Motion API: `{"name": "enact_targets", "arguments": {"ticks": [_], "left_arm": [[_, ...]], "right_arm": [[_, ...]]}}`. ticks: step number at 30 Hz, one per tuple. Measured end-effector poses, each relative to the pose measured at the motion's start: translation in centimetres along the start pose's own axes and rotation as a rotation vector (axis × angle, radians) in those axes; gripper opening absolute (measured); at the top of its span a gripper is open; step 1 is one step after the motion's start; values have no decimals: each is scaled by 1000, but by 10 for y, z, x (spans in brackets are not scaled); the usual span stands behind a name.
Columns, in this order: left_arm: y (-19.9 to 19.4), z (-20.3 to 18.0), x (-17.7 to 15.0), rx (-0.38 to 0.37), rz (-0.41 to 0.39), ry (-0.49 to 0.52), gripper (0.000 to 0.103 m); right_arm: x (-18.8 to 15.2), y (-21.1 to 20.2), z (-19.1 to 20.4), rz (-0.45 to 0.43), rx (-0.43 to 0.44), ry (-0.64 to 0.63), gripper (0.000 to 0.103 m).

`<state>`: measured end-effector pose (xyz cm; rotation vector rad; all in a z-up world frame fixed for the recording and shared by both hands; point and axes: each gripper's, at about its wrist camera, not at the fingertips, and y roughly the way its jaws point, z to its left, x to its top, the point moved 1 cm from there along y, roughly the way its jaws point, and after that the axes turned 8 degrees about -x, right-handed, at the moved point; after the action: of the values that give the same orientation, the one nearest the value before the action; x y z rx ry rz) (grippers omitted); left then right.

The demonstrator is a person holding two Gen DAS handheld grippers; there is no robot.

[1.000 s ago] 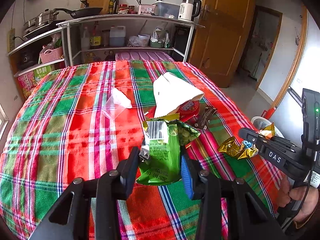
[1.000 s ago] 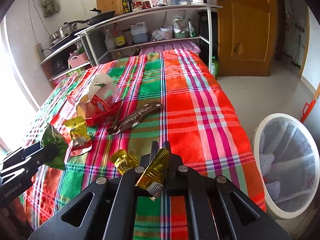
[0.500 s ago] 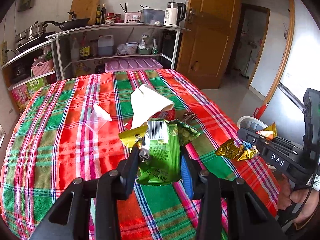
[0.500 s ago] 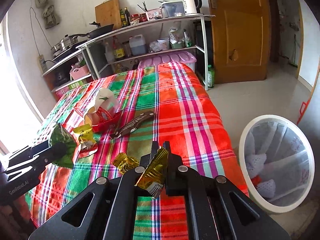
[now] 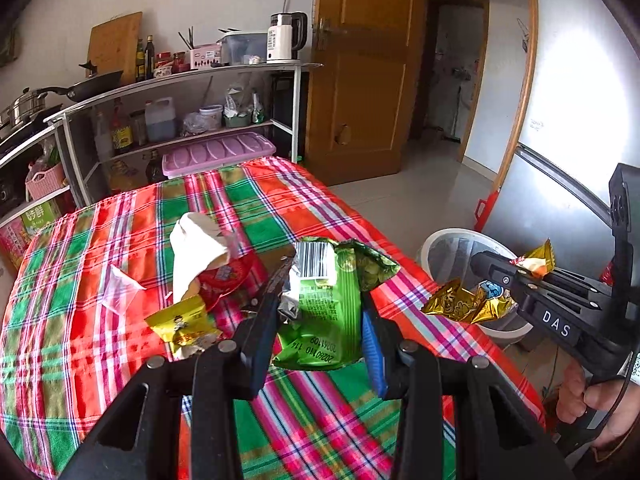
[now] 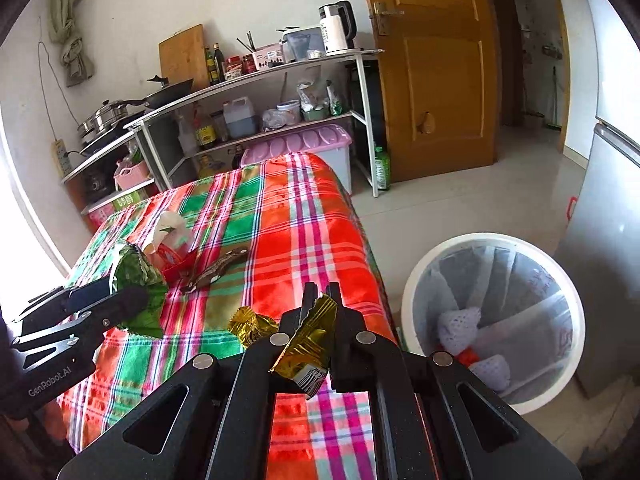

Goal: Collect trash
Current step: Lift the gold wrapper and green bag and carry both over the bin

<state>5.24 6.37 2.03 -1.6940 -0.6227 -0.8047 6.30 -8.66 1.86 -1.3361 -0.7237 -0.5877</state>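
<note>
My left gripper (image 5: pixel 320 304) is shut on a green snack bag (image 5: pixel 326 312) and holds it above the plaid table (image 5: pixel 100 360). My right gripper (image 6: pixel 322 296) is shut on a gold foil wrapper (image 6: pixel 310 340), lifted near the table's right edge; it also shows in the left wrist view (image 5: pixel 492 268). A second gold wrapper (image 6: pixel 252 326) lies on the cloth just left of it. The white trash bin (image 6: pixel 496 320) with a clear liner stands on the floor to the right. On the table remain a yellow packet (image 5: pixel 184 324), a white and red bag (image 5: pixel 200 256), a brown wrapper (image 6: pixel 218 270) and a clear plastic scrap (image 5: pixel 118 286).
A metal shelf rack (image 6: pixel 256 120) with bottles, pans and a kettle stands behind the table. A pink lidded box (image 6: pixel 300 144) sits at the table's far end. A wooden door (image 6: pixel 432 68) is at the back right and a grey fridge (image 6: pixel 608 220) beside the bin.
Both grippers have risen and swung right toward the bin, each still holding its wrapper. The bin now shows larger and nearer in both views.
</note>
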Motion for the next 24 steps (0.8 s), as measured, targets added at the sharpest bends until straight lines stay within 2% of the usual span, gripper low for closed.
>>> {"name": "enact_targets", "arguments": {"ticks": [17, 24], "left_arm": [[43, -79, 26, -115, 32, 116, 41], [63, -115, 35, -165, 52, 150, 41]], "right_arm": [[3, -27, -91, -37, -167, 97, 4], [-1, -30, -130, -23, -229, 148, 4]]}}
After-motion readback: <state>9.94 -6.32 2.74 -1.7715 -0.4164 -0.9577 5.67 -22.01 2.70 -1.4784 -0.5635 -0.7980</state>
